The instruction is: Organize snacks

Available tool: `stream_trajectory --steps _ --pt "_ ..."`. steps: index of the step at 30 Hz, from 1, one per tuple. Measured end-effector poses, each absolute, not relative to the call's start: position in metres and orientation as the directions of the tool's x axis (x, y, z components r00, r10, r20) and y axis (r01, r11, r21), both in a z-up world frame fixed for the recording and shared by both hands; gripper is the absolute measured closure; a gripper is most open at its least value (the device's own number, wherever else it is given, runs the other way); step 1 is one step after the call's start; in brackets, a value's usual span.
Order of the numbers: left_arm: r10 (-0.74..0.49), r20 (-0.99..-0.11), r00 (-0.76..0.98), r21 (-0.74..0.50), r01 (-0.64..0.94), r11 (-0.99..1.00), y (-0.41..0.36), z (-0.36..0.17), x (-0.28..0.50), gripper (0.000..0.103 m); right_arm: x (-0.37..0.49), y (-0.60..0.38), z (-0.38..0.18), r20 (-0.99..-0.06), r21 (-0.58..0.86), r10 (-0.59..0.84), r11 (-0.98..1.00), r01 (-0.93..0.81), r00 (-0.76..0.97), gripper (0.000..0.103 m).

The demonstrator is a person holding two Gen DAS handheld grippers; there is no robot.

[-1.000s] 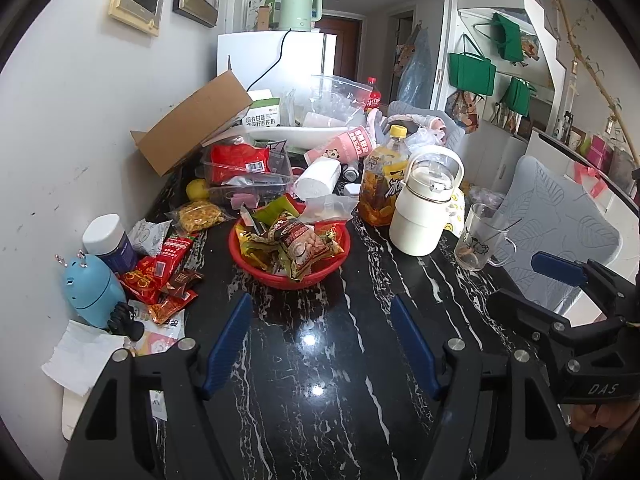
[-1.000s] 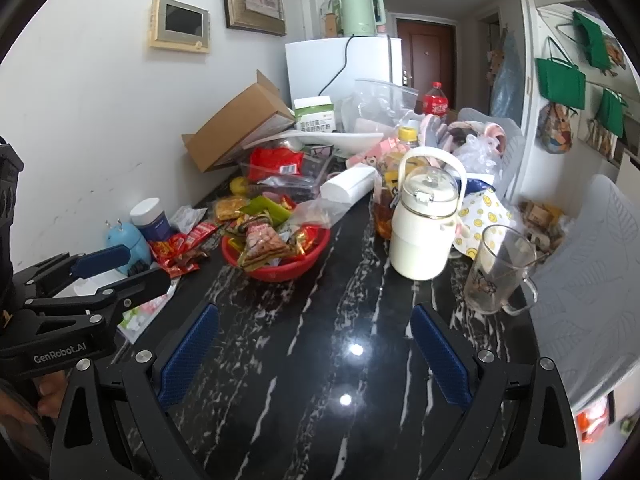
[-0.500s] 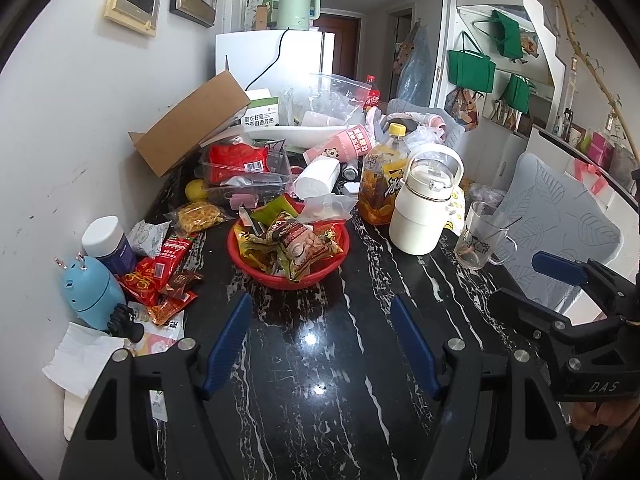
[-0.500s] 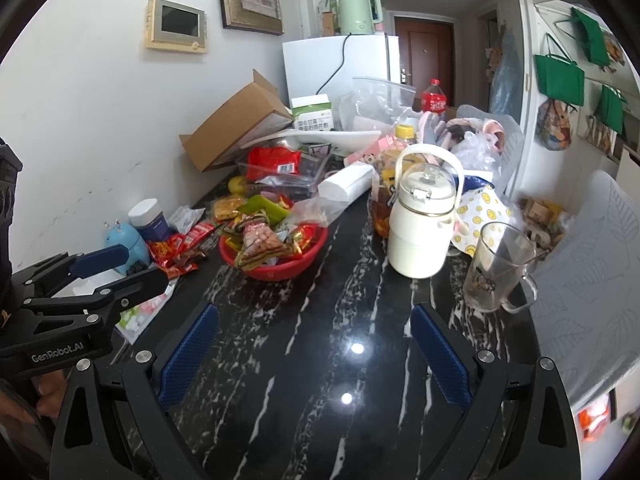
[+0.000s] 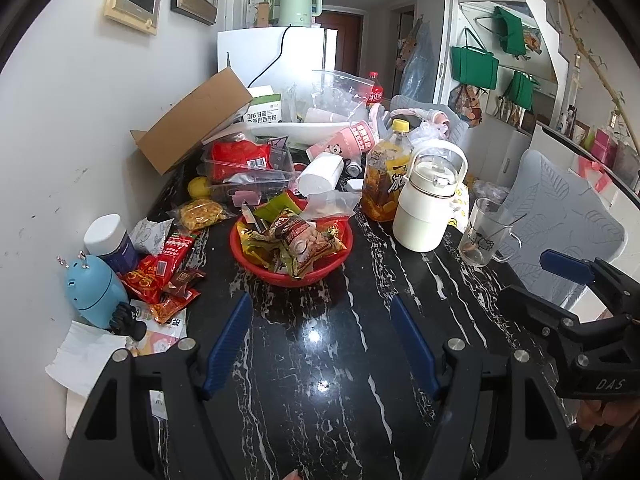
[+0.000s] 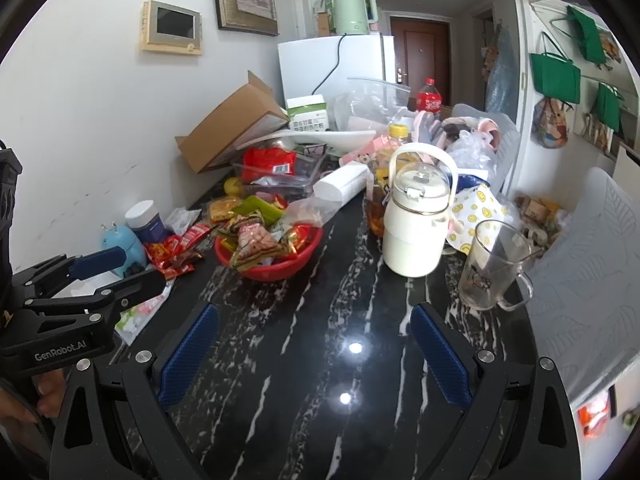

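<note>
Your snacks sit in two lots. The red basket (image 5: 292, 256) in the middle of the black marble table (image 5: 320, 380) is already heaped with packets, which reads as the collecting place. A loose scatter of red packets (image 5: 164, 268) lies on the table to its left, between the basket and the blue gadget (image 5: 94, 292) by the wall, apart from the basket and likely the ones left to gather. The white jug (image 5: 428, 204) and glass mug (image 5: 482, 232) stand off to the right, clear of the snacks.

You hold both tools back over bare table, aimed down at the basket, as if choosing a packet. Your left gripper (image 5: 320, 328) has its jaws parted, nothing between them, touching nothing. Your right gripper (image 6: 316, 340) is likewise spread wide and empty
</note>
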State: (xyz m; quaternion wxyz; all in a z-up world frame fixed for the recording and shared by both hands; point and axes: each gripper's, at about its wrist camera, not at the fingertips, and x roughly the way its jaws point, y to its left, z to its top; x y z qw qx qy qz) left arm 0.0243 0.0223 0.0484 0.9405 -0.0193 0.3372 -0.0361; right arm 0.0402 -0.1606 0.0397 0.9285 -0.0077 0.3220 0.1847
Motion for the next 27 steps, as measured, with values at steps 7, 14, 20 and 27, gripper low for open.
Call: stream_trajectory --steps 7,14,20,27 --pt "-0.071 -0.635 0.770 -0.047 0.054 0.997 0.0207 0.0489 0.0246 0.032 0.0411 -0.1634 0.0395 -0.604 0.107 0.333 0.934 -0.341 0.724 0.005" --pt "-0.062 -0.632 0.772 -0.036 0.051 0.998 0.0196 0.0498 0.0235 0.032 0.0417 -0.1646 0.0392 -0.606 0.104 0.327 0.936 -0.336 0.725 0.005" --pt "-0.069 -0.633 0.771 -0.038 0.058 0.998 0.0198 0.0511 0.0236 0.032 0.0422 -0.1651 0.0390 -0.607 0.104 0.325 0.937 -0.334 0.725 0.005" --pt "-0.070 -0.633 0.771 -0.036 0.062 0.997 0.0193 0.0530 0.0238 0.032 0.0424 -0.1650 0.0389 -0.608 0.103 0.324 0.937 -0.333 0.725 0.005"
